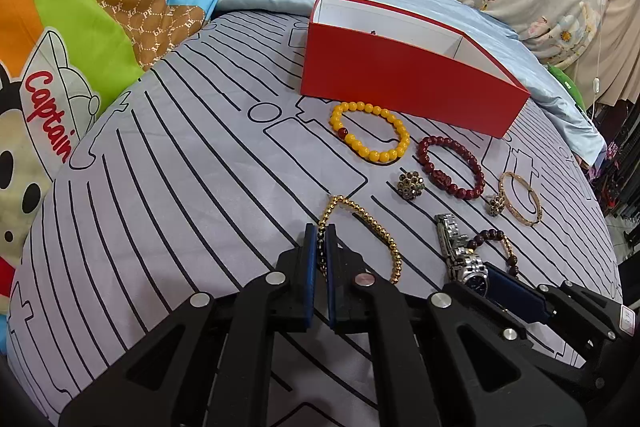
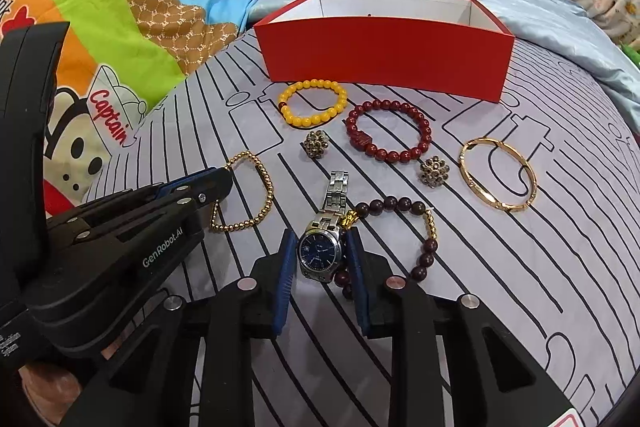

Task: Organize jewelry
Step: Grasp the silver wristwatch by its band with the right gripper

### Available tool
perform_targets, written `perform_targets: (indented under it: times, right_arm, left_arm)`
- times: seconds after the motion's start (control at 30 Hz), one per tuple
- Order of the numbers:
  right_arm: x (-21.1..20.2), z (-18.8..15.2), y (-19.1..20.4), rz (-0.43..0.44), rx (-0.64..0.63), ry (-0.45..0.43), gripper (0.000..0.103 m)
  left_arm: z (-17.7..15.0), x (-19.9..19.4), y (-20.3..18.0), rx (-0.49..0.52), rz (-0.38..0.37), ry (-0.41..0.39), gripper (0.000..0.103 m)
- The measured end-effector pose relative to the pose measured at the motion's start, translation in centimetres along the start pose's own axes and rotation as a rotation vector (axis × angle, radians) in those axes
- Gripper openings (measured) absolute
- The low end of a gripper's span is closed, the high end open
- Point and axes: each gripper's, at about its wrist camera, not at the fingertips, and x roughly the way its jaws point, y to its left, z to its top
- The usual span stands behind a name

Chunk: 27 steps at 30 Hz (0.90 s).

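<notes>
My left gripper (image 1: 320, 231) is shut on one side of the gold bead bracelet (image 1: 376, 227), which lies on the striped bedsheet; the right wrist view shows the same grip (image 2: 224, 183). My right gripper (image 2: 319, 241) straddles the face of a silver watch (image 2: 320, 253). Its pads stand close to the case, with a thin gap on the left. A dark bead bracelet (image 2: 400, 205) lies against the right pad. The open red box (image 2: 380, 47) stands at the far side.
Between the box and the grippers lie a yellow bead bracelet (image 2: 308, 123), a dark red bead bracelet (image 2: 400, 155), two flower-shaped pieces (image 2: 316, 145) (image 2: 434, 169) and a gold bangle (image 2: 496, 203). Colourful pillows lie to the left and a floral quilt behind.
</notes>
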Motion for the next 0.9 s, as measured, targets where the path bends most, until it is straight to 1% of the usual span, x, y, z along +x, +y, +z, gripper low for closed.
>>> perform_targets:
  times: [0.2,0.57,0.9]
  right_arm:
    - [-1.4,-0.1,-1.0,0.017,0.04,-0.016,0.023]
    - [-4.2,-0.2,-1.6,0.028,0.057,-0.055,0.023]
    - [-6.5,-1.0,-2.7,0.014,0.083,-0.074,0.023]
  left_arm:
    - [0.0,0.0,0.0,-0.001,0.0,0.0,0.004]
    - [0.0,0.0,0.0,0.002,0.002,0.0,0.004]
    - [-0.1,-0.1,-0.6,0.032,0.025,0.002,0.004]
